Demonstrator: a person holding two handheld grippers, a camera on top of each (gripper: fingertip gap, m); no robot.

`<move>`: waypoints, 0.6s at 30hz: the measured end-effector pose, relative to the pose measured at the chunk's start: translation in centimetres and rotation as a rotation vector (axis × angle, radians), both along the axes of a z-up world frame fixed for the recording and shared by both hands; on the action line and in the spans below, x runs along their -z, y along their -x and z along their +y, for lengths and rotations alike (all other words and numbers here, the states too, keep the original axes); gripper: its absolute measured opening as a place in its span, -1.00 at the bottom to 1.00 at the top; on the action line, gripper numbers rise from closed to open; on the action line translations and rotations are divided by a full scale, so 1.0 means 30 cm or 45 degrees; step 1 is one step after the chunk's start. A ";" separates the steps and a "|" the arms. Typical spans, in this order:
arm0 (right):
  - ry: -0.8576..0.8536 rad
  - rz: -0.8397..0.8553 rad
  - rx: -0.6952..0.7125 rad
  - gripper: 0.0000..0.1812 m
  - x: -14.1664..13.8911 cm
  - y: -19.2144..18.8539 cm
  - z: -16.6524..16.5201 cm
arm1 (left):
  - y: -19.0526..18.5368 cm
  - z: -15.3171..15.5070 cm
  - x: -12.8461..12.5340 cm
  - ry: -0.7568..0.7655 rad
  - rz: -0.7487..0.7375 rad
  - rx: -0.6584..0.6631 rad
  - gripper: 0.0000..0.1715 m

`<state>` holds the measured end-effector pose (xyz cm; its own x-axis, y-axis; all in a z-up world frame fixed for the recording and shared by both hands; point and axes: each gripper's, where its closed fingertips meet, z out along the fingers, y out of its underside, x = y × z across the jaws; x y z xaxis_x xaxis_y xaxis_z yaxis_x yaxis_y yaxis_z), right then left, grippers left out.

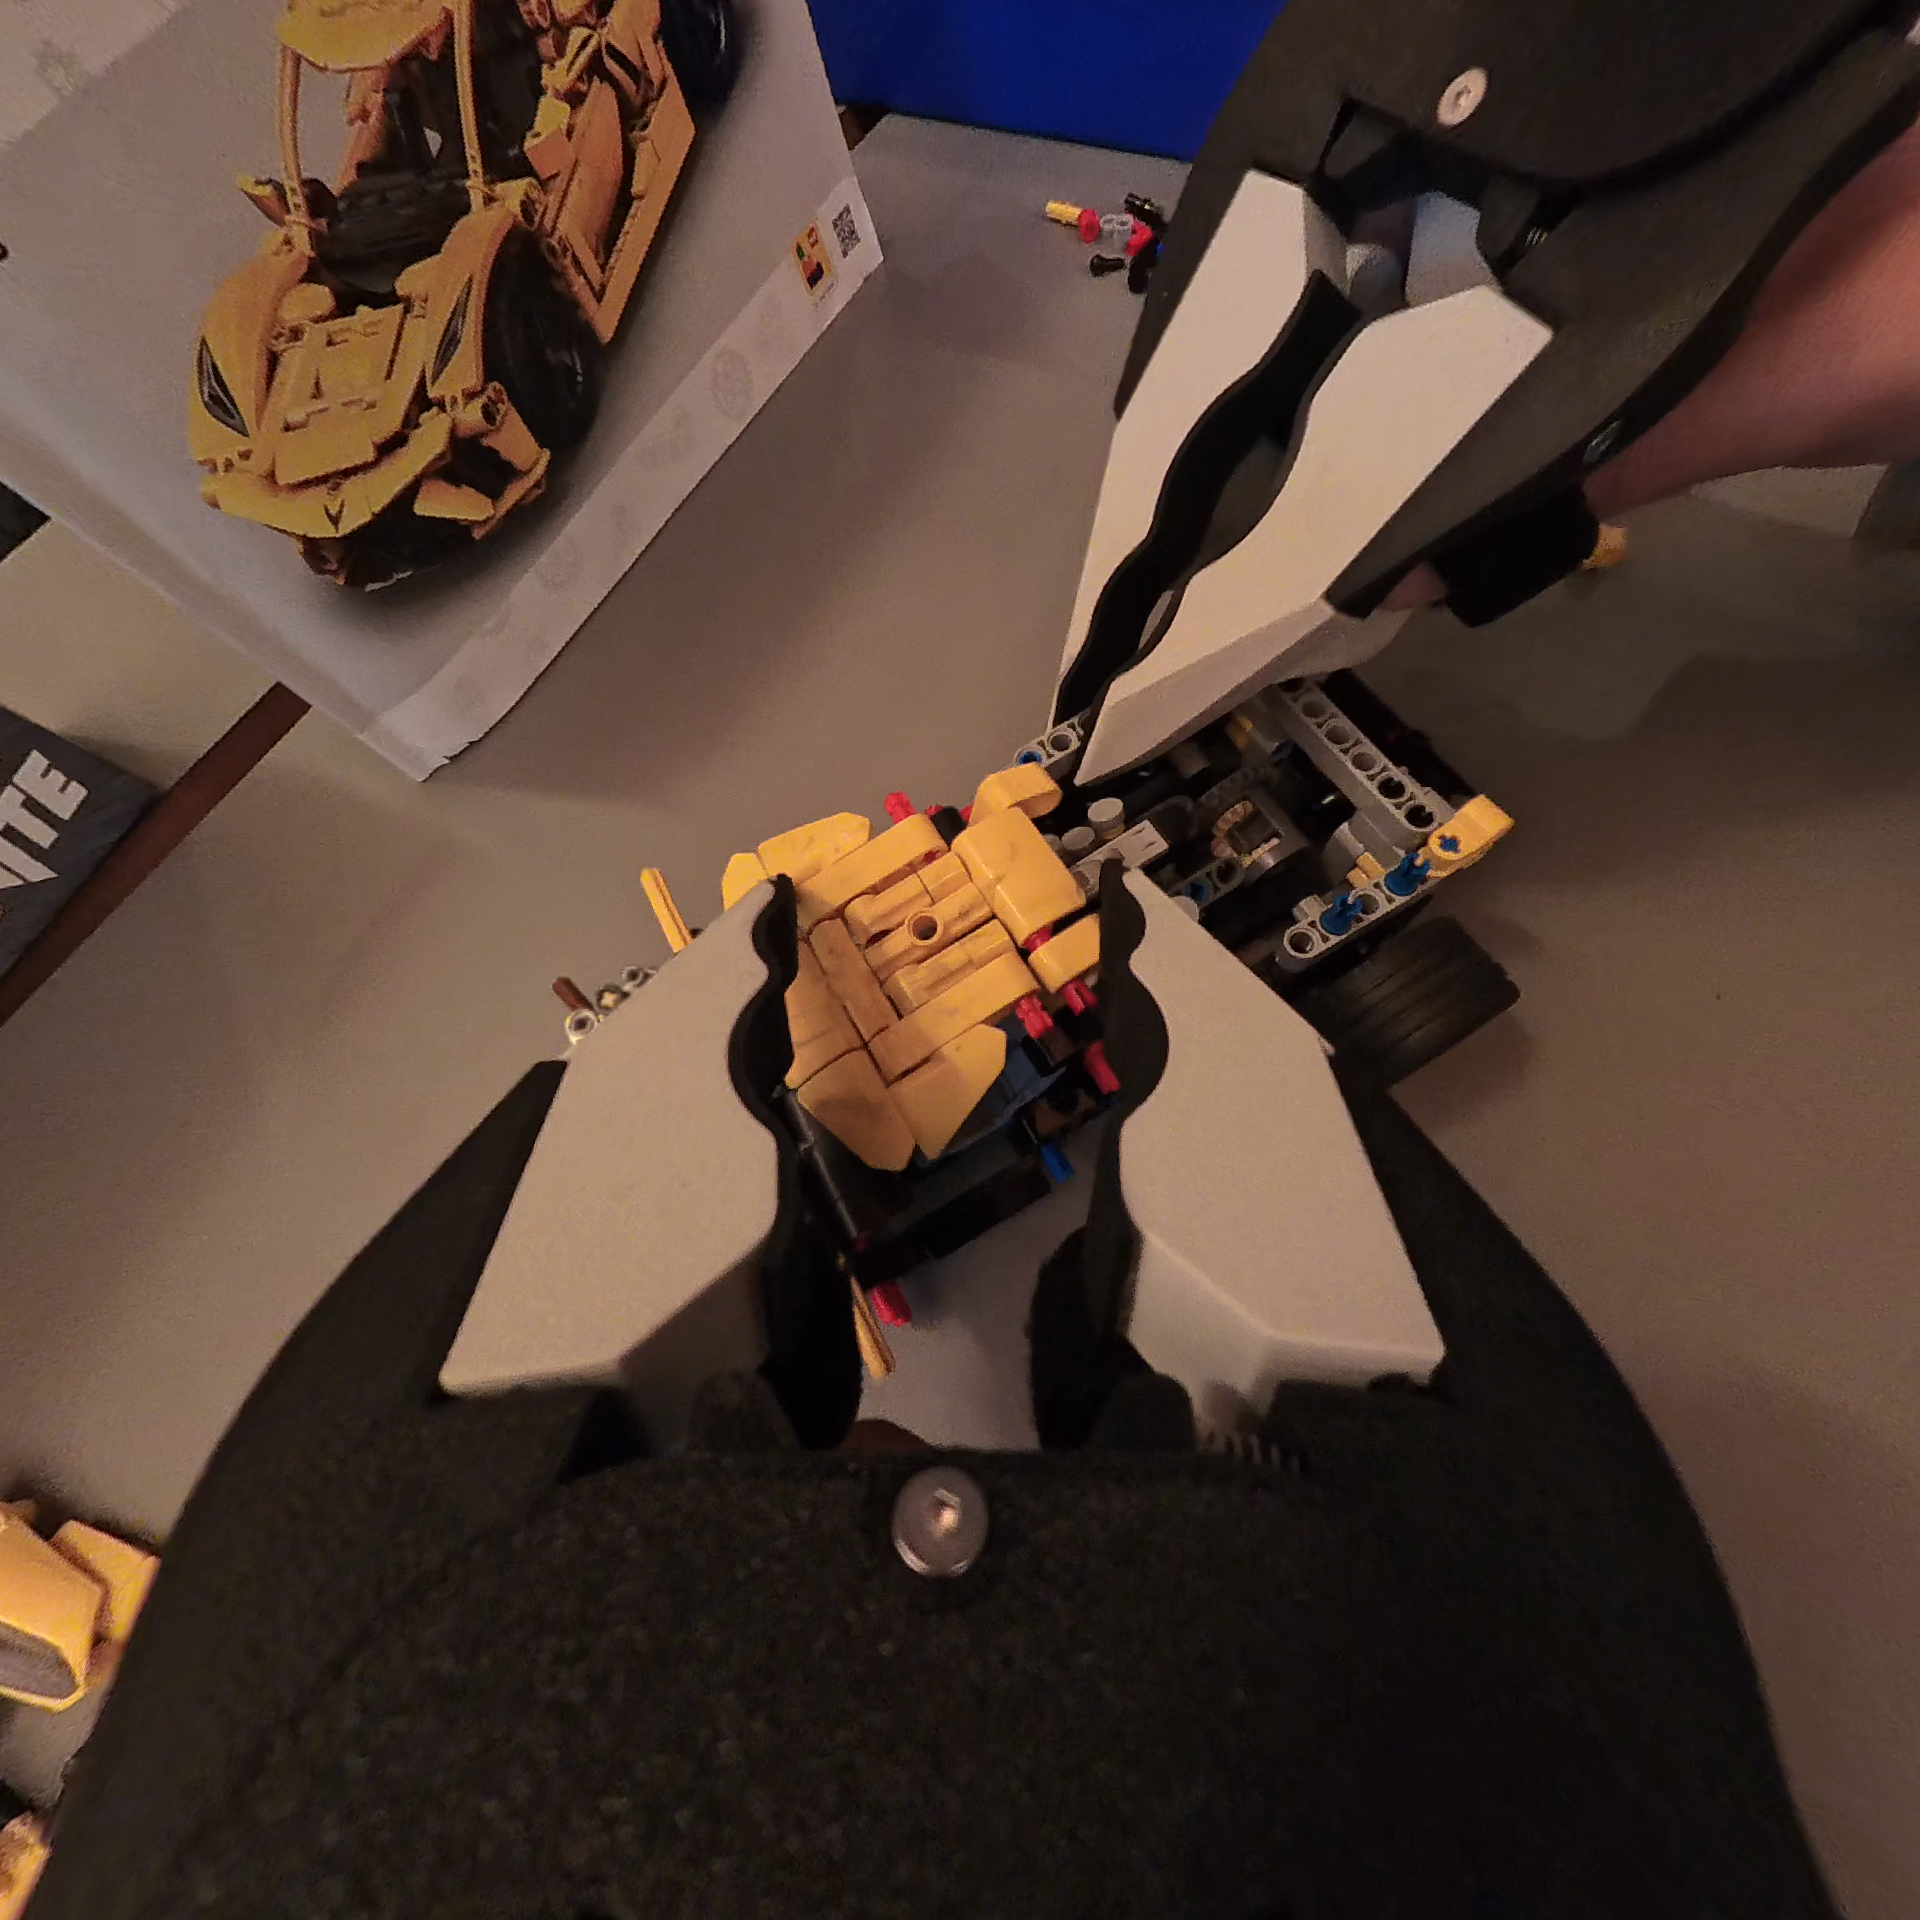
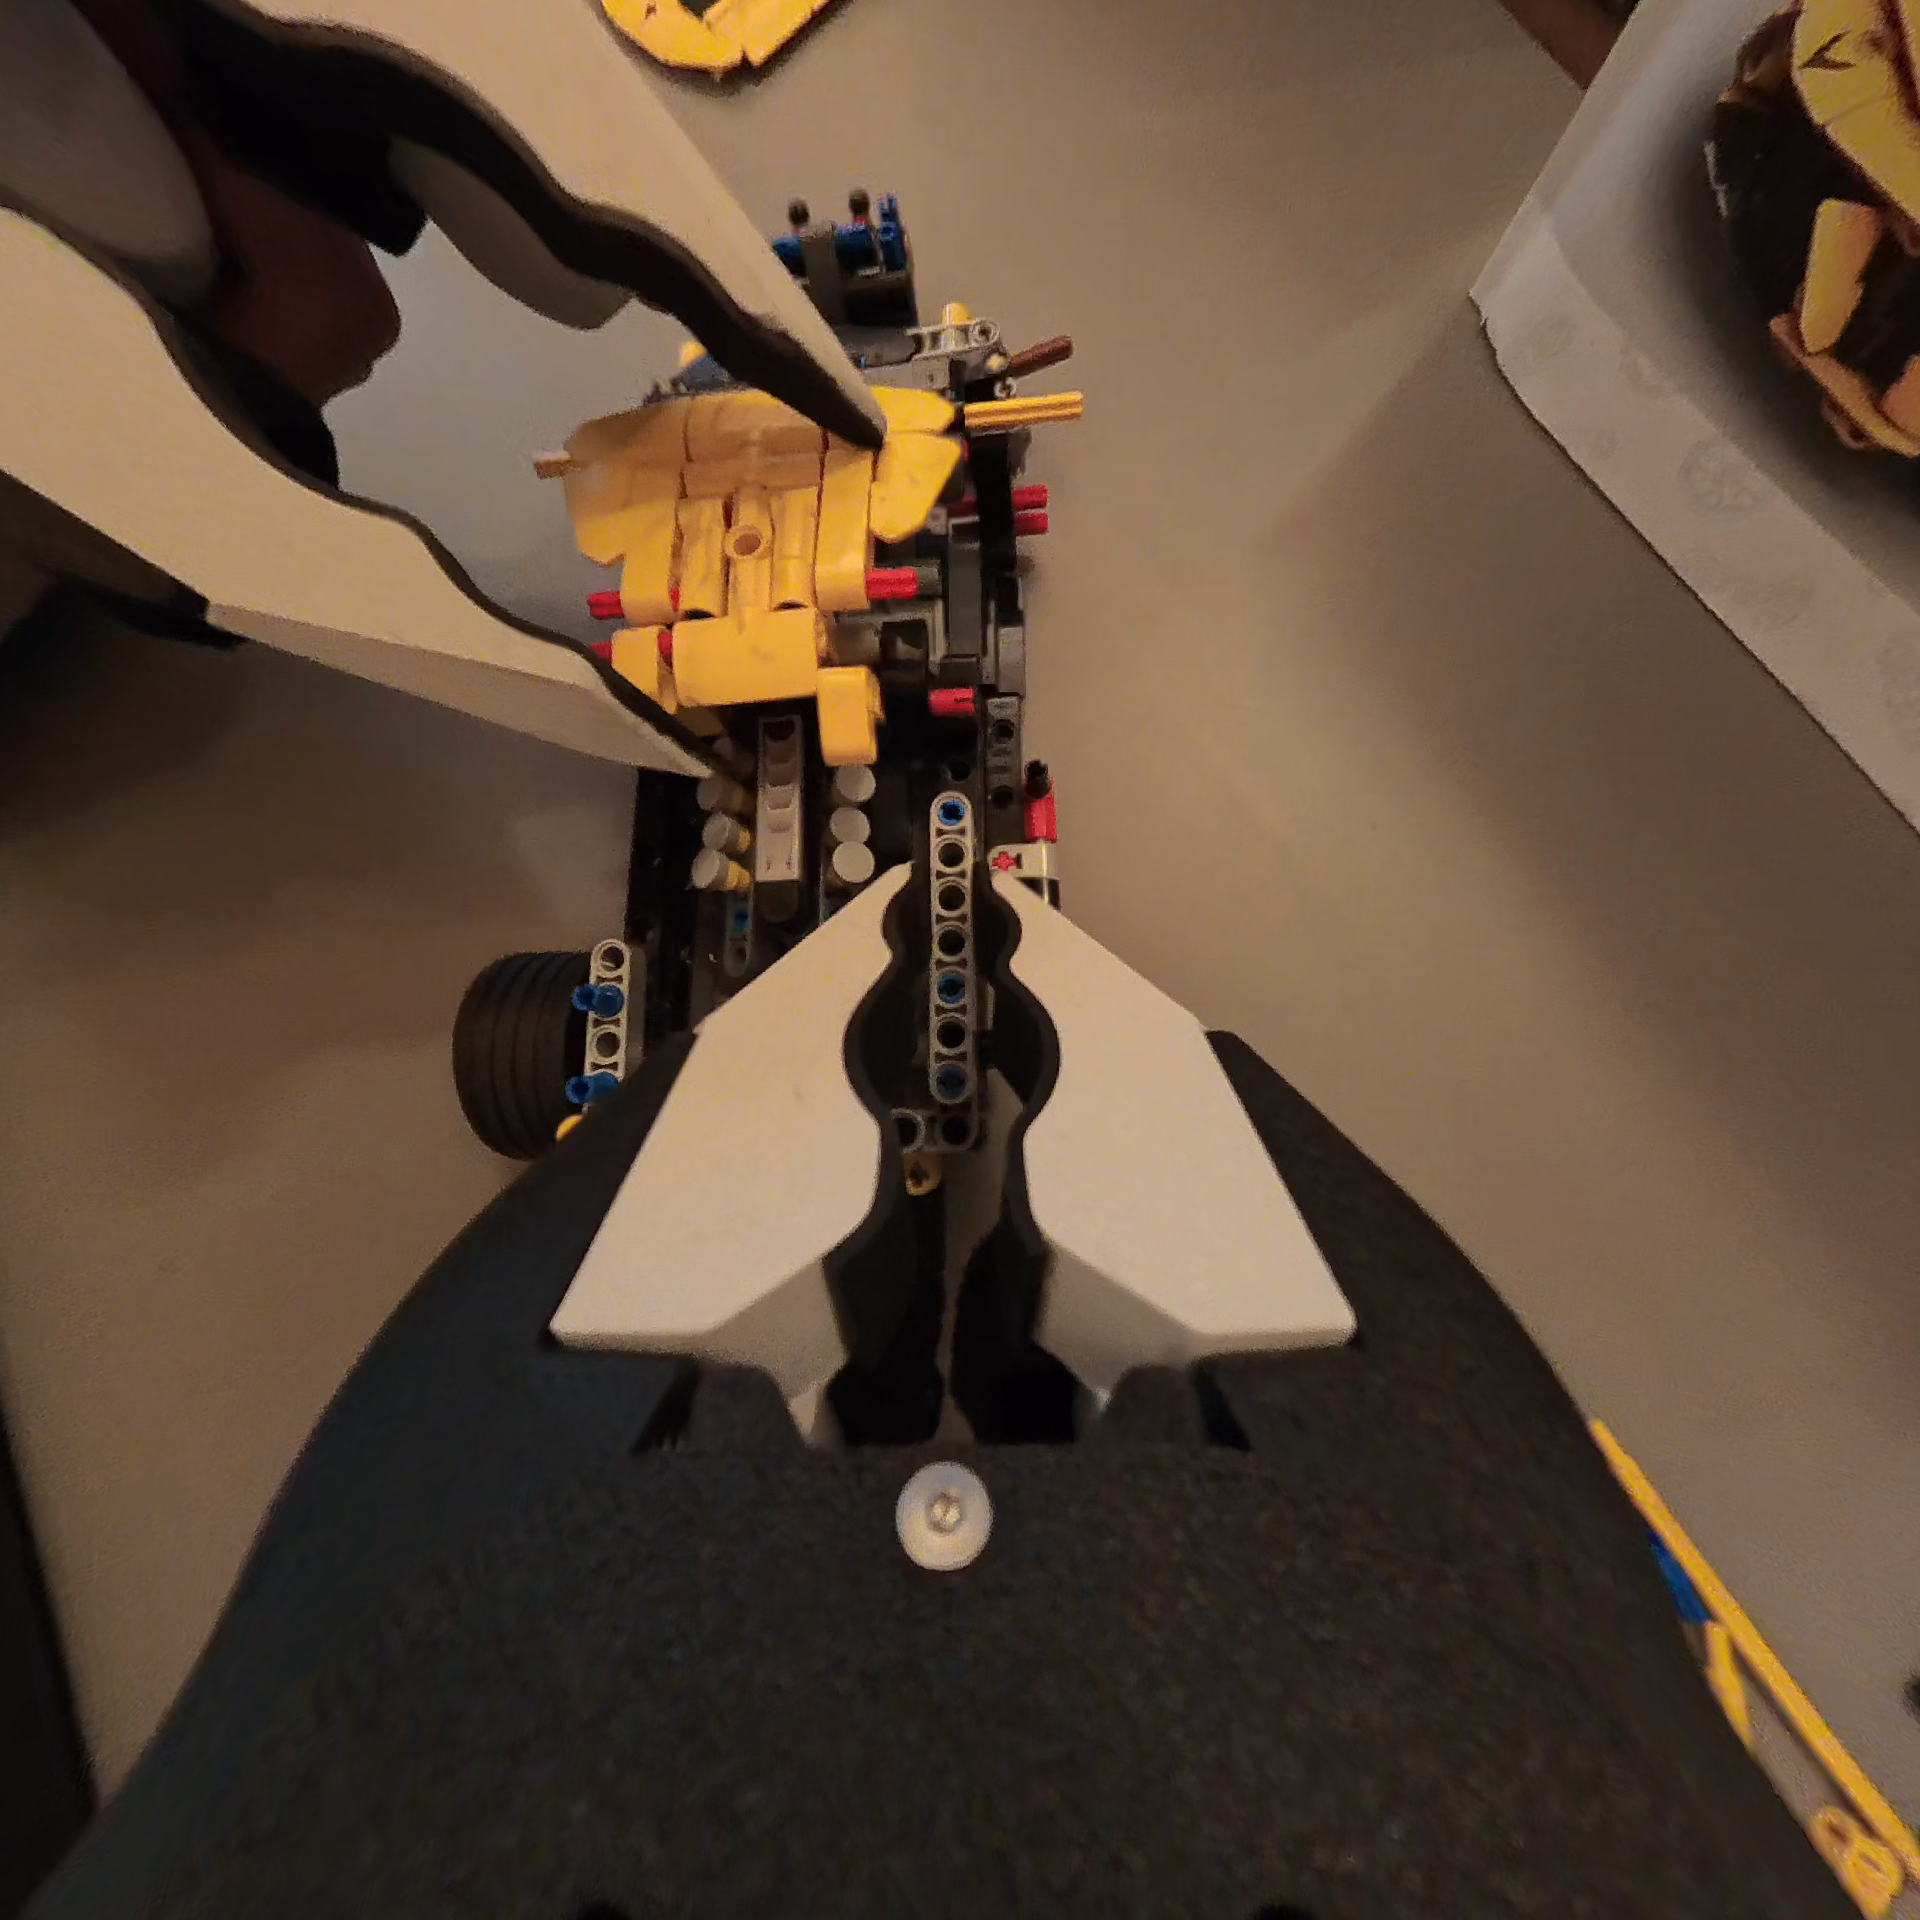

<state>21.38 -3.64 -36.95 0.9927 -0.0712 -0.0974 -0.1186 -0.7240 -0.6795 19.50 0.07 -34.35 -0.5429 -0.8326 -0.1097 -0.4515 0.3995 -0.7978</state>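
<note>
A partly built brick car chassis (image 1: 1340, 790) lies on the grey table, with a yellow body section (image 1: 935, 966) at its near end and one black wheel (image 1: 1413, 997). My left gripper (image 1: 948, 894) is closed around the yellow body section, one finger on each side. In the right wrist view the left gripper (image 2: 800, 603) comes in from the upper left, straddling the yellow section (image 2: 748, 540). My right gripper (image 2: 951, 878) is shut on a grey perforated beam (image 2: 951, 977) along the chassis side. In the left wrist view the right gripper (image 1: 1075, 743) reaches down from the upper right.
A white box picturing a yellow car (image 1: 416, 312) stands at the back left, and shows in the right wrist view (image 2: 1766, 416). Small loose parts (image 1: 1112, 223) lie at the back. Yellow brick pieces (image 1: 52, 1621) sit at the near left. A yellow-edged booklet (image 2: 1766, 1714) lies at the right. Some 6 centimeters of space lies between my two pairs of fingers. From either gripper's tips it is about 20 centimeters to the yellow car (image 1: 416, 312).
</note>
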 end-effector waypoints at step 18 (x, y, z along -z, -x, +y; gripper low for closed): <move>-0.066 -0.231 0.116 -0.95 -0.065 -0.055 -0.007 | -0.083 -0.004 0.002 -0.124 -0.038 -0.107 -0.36</move>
